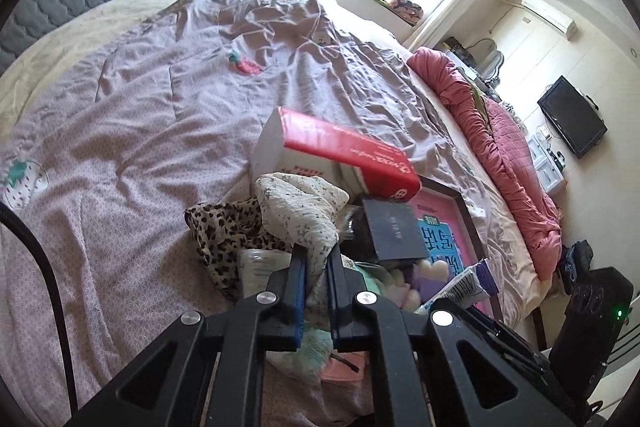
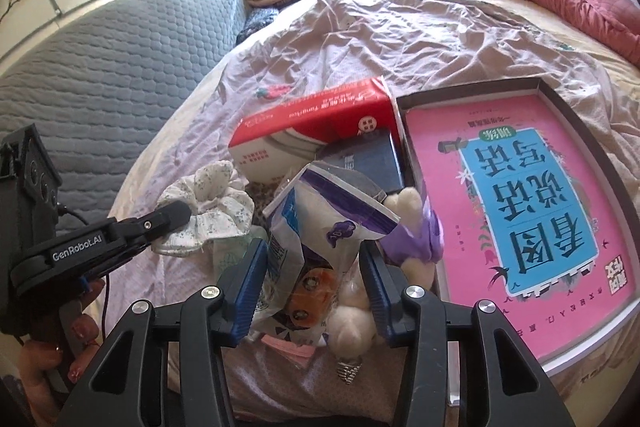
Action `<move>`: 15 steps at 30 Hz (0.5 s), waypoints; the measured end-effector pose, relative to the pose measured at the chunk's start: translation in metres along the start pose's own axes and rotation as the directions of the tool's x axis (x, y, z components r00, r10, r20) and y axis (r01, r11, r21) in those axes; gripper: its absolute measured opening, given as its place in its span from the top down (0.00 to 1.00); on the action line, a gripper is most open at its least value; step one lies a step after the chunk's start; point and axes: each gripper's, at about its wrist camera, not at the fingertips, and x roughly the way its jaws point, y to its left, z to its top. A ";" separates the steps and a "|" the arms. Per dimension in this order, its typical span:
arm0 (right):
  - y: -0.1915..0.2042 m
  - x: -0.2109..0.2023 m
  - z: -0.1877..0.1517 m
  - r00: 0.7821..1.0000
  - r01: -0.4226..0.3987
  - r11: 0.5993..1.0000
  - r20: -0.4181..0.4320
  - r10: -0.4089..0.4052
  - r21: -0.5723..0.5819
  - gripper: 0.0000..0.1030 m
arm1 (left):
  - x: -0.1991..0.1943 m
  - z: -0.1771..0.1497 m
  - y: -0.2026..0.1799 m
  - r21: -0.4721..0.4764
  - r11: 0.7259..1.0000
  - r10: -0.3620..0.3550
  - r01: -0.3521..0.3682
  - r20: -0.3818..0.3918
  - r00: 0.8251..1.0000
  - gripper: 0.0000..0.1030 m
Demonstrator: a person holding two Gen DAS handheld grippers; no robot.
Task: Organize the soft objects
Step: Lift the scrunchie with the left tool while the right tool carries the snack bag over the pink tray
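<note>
My left gripper (image 1: 316,259) is shut on a white floral scrunchie (image 1: 298,209) and holds it just above the pile on the bed; the right wrist view shows it too (image 2: 208,203), with the left gripper (image 2: 176,213) clamped on its edge. A leopard-print cloth (image 1: 224,235) lies under it. My right gripper (image 2: 312,259) is open, its jaws on either side of a blue-and-white snack bag (image 2: 316,227). A cream plush toy with purple cloth (image 2: 408,227) lies beside the bag. Cotton balls (image 2: 352,323) lie in front of it.
A red-and-white tissue box (image 2: 312,123) and a dark box (image 2: 368,159) sit behind the pile. A tray with a pink book (image 2: 520,195) lies to the right. A pink quilt (image 1: 500,147) is bunched along the bed's far edge. A grey headboard (image 2: 100,59) stands on the left.
</note>
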 end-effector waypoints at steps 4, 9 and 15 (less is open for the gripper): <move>-0.003 -0.011 0.003 1.000 -0.004 1.000 0.026 0.004 0.014 0.54 | -0.012 0.000 -0.012 0.017 1.000 -0.006 0.006 0.017 1.000 0.91; -0.008 -0.023 0.006 0.999 -0.014 0.999 0.051 0.012 0.038 0.54 | -0.022 -0.002 -0.030 0.044 0.999 -0.008 0.007 0.025 1.000 0.91; -0.017 -0.043 0.011 0.995 -0.014 0.998 0.098 0.008 0.060 0.54 | -0.033 -0.005 -0.054 0.083 0.996 -0.027 0.025 0.029 0.999 0.91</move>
